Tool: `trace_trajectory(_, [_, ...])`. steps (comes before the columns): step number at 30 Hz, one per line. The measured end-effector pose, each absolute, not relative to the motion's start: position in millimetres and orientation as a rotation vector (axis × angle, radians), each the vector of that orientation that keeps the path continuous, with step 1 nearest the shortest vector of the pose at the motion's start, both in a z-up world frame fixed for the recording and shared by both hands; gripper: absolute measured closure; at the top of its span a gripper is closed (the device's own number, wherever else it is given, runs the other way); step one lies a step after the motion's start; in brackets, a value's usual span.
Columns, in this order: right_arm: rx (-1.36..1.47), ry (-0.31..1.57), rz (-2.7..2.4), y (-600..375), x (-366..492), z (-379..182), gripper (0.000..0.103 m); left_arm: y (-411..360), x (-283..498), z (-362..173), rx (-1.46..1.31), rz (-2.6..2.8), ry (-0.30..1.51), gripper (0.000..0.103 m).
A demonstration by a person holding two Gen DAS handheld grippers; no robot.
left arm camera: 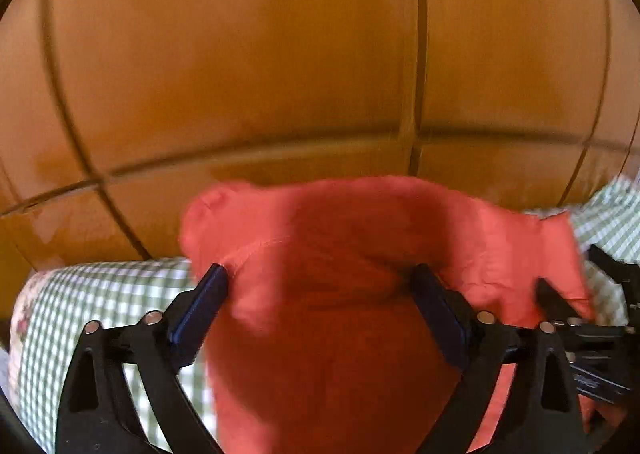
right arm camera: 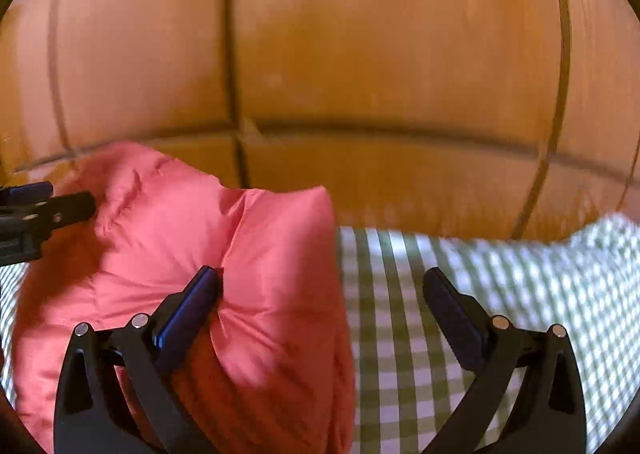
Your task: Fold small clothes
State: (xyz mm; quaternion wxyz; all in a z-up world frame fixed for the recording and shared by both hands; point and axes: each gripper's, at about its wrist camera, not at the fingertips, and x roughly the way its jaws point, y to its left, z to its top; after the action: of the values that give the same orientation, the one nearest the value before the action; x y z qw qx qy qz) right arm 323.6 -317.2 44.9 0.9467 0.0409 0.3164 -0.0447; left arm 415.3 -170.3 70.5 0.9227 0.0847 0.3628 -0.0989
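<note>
**Garment btwn grippers, on cloth, panels behind**

Left wrist view: garment point(left arm camera: 340, 294) fills lower centre, btwn fingers of left gripper point(left arm camera: 320, 286); checked cloth point(left arm camera: 100, 294) under it, lower left & far right; right gripper point(left arm camera: 580, 318) at right edge. Panelled wall point(left arm camera: 240, 53) behind, upper frame. Right wrist view: garment point(right arm camera: 168, 254) lower left, cloth point(right arm camera: 520, 294) lower right; right gripper point(right arm camera: 320, 290) bottom centre.

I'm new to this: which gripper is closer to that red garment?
Left. The left gripper has the red garment bunched between its open fingers; the right gripper only touches its edge with one finger.
</note>
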Motion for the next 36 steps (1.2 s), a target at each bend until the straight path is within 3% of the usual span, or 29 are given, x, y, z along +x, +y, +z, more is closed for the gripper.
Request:
trace_trajectory(8, [0.222, 0.706, -0.065, -340, 352, -2, 0.002, -186, 450, 26, 0.183, -0.172, 0.786, 0.003])
trace_trajectory(16, [0.180, 0.676, -0.088, -336, 346, -2, 0.002, -196, 439, 15, 0.244, -0.116, 0.708, 0.003])
trace_trajectory(28, [0.109, 0.486, -0.212, -318, 212, 61, 0.002, -189, 298, 54, 0.338, -0.133, 0.574, 0.003])
trace_trajectory(36, [0.189, 0.619, -0.264, -323, 184, 17, 0.002, -173, 233, 54, 0.222, -0.131, 0.646, 0.003])
